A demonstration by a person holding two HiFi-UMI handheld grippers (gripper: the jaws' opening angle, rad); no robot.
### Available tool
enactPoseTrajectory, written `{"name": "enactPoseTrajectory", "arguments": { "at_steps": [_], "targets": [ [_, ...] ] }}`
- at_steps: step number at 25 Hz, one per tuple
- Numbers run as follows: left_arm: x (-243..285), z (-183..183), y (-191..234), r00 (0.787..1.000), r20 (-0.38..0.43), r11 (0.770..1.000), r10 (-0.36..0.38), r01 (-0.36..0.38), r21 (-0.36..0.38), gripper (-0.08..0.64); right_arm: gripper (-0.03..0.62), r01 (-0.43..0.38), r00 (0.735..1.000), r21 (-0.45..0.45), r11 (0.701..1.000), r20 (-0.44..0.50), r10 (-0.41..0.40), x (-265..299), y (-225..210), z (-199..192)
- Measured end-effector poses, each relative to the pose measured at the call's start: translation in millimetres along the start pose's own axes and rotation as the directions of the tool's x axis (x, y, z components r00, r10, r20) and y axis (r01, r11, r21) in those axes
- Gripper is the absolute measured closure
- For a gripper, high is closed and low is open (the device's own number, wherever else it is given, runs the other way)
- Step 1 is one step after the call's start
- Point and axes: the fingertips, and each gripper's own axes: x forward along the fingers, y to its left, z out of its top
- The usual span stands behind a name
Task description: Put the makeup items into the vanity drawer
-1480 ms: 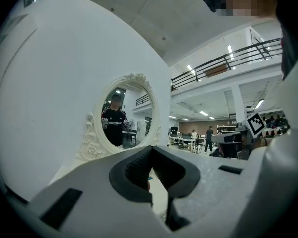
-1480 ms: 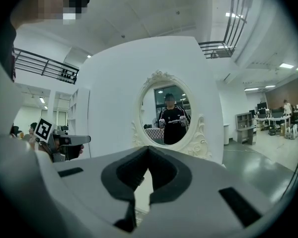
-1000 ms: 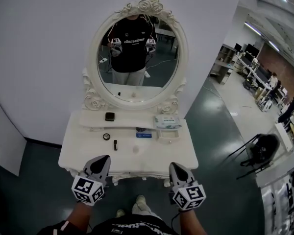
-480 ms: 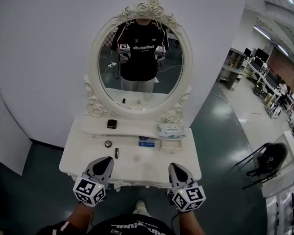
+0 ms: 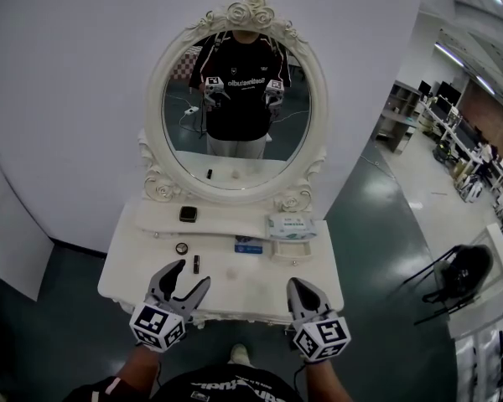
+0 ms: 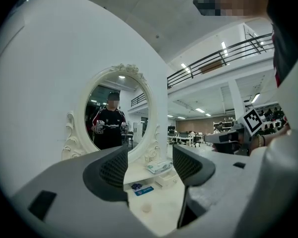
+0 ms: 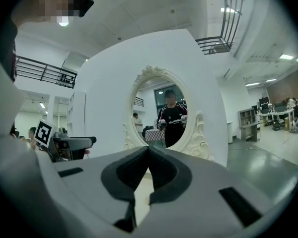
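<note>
Several makeup items lie beyond the left hand-held gripper.

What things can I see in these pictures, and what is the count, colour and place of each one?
vanity table: one, white, against the wall
mirror: one, oval, ornate white frame, at the table's back
compact: one, dark, square, raised shelf, left
wipes pack: one, white and pale green, raised shelf, right
round item: one, small, dark, tabletop left
tube: one, dark, tabletop, ahead of the left gripper
blue item: one, flat, tabletop centre
chair: one, black, floor at right
person's reflection: one, black shirt, in the mirror
left gripper: one, grey, table's front left; jaws have just been opening, nothing between them
right gripper: one, grey, table's front right; jaws shut, empty
</note>
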Motion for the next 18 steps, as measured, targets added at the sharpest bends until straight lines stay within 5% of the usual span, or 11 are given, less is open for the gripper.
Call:
{"name": "enactPoseTrajectory", "arguments": {
  "at_steps": [18],
  "targets": [
    [59.1, -64.5, -11.0, 0.993, -0.11, 0.999, -0.047, 0.046, -0.009, 0.288, 0.589, -0.019, 1.0, -0.008, 1.0, -0.007, 0.019, 18.8, -16.3, -3.4]
  ]
}}
